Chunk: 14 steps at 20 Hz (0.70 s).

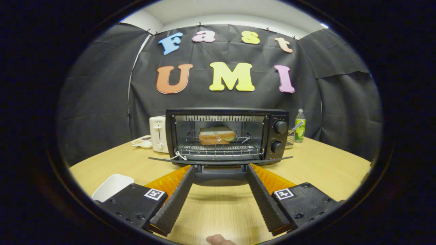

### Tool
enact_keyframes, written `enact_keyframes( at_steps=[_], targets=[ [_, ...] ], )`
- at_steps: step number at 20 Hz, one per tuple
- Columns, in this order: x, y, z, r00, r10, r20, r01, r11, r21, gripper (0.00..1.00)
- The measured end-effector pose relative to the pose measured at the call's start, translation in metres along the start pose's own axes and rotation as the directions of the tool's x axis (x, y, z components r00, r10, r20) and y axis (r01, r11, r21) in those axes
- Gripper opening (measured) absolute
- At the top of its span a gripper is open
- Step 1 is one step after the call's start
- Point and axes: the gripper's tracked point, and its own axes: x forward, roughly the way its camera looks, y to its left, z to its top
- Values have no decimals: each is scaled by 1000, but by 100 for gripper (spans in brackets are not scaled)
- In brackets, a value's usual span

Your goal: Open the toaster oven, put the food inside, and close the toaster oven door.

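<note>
The black toaster oven (227,136) stands on the wooden table (323,170) straight ahead of me. Its door (219,162) hangs fully open and lies flat toward me. A sandwich (216,135) rests inside on the wire rack (218,149). My gripper (220,167) is open, its fingertips spread wide and level with the door's handle (220,173), one at each end of it. I cannot tell whether they touch the handle.
A white pop-up toaster (157,133) and a small dish (143,141) stand left of the oven. A green bottle (299,125) stands to its right. A white container (112,186) sits beside my left finger. A person's fingertip (219,240) shows below the fingers.
</note>
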Motion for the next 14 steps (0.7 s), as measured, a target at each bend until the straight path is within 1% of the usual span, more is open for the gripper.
enact_keyframes(
  at_steps=[7,12,14],
  targets=[
    [10,0,27,1000,-4,7,4,999,38,100],
    [18,1,38,1000,-7,-20,8,999,41,100],
    [26,1,57,1000,-7,-8,8,999,34,100]
  ],
)
